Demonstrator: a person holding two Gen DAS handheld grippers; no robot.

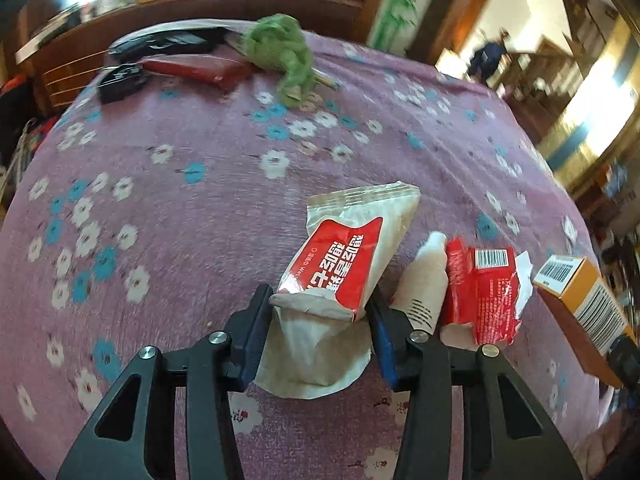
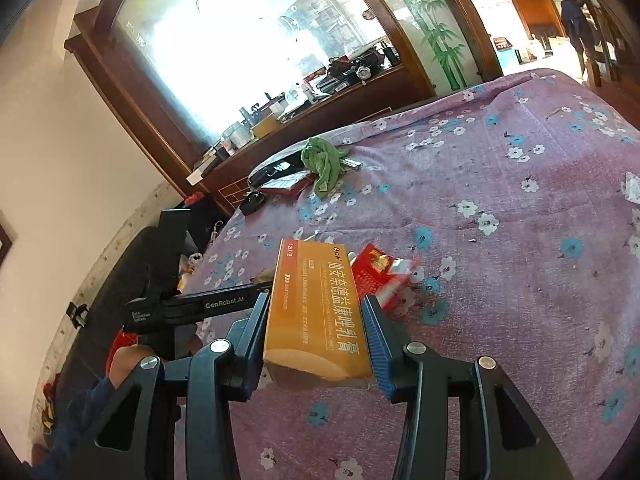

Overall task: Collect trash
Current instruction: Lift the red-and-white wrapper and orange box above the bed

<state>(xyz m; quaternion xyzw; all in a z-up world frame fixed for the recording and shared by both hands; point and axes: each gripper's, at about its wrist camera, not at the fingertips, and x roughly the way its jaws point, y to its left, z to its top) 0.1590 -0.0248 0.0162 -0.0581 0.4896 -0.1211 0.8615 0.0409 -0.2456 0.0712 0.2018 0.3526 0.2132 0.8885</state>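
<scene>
Squeezing a thin, half-empty packet is where I see the most risk: my left gripper (image 1: 320, 312) has its pads against both sides of the red-and-white wet-wipe packet (image 1: 346, 256), but only at its crumpled near end, so the soft film may fold and slip free if I lift fast, and the long far end may droop and drag on the flowered purple cloth (image 1: 192, 140). Just to the right of my left jaws lie a small white bottle (image 1: 426, 280) and a torn red wrapper (image 1: 482, 292), close enough that a sideways swing of the packet could knock them or sweep them along. My right gripper (image 2: 316, 336) is clamped on the orange carton (image 2: 316, 304), which stands up between the pads with its near end sagging a little; the smooth card could pivot if I tilt the wrist. That carton hangs just above the red wrapper and close to my left gripper, so the two loads could bump if I bring the hands together carelessly.
</scene>
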